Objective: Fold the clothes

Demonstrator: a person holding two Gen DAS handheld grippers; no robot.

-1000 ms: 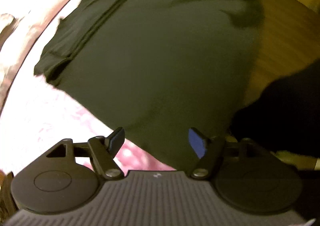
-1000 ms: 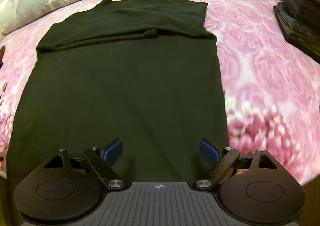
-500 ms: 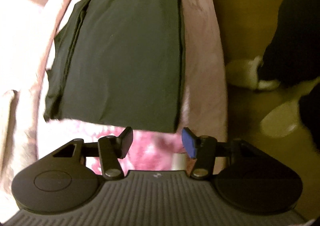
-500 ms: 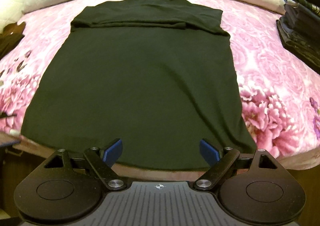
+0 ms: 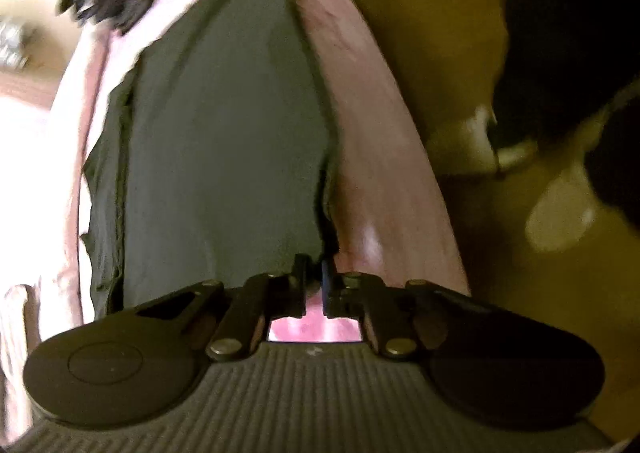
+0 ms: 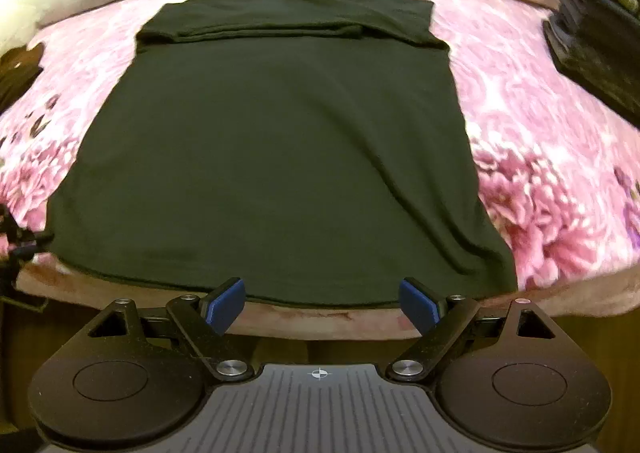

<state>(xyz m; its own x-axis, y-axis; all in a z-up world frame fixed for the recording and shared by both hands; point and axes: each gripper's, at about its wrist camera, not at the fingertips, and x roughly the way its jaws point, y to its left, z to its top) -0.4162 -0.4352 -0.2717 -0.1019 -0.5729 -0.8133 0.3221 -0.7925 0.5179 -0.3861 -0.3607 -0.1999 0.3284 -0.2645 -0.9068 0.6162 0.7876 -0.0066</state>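
While your left gripper (image 5: 315,279) is clenched on the black T-shirt's (image 6: 276,157) hem corner at the bed's (image 6: 560,157) front edge, your right gripper (image 6: 322,303) gapes, released.

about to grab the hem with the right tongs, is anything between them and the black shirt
Nothing visible. The right tongs are open just short of the near hem of the black short-sleeved shirt, which lies flat on the pink floral bedspread. The dark folded pile lies off to the right, clear of it.
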